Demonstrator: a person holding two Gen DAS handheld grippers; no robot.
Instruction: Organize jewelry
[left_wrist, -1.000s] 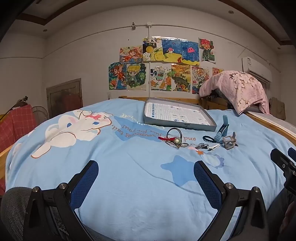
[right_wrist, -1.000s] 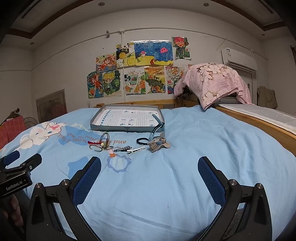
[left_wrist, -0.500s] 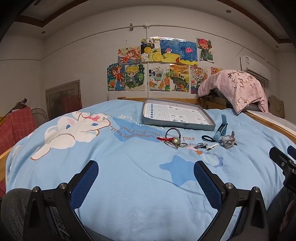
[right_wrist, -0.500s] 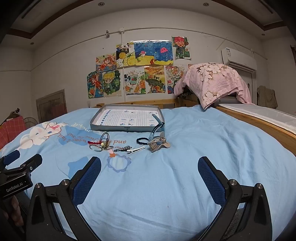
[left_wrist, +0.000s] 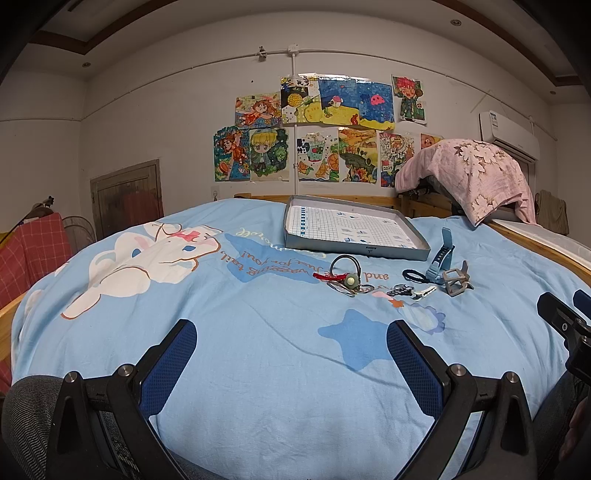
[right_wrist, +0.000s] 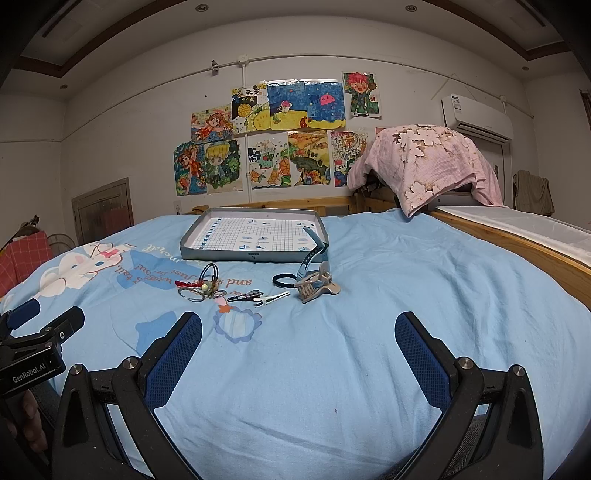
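Both spread, empty: left gripper (left_wrist: 291, 354), right gripper (right_wrist: 298, 345). Jewelry (right_wrist: 236, 291) heaped on bed (right_wrist: 369, 332) just before tray (right_wrist: 251, 254). Risk: tangled pieces lifting together; soft bedding yielding, snagging.

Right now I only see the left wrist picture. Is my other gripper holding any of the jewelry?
Observer: No. The right gripper is open, with only the blue bedsheet between its fingers.
Operator: Can you see my left gripper from there?
Observer: Yes. The left gripper shows at the lower left edge of the right wrist view, open too, with GenRobot.AI printed on its side.
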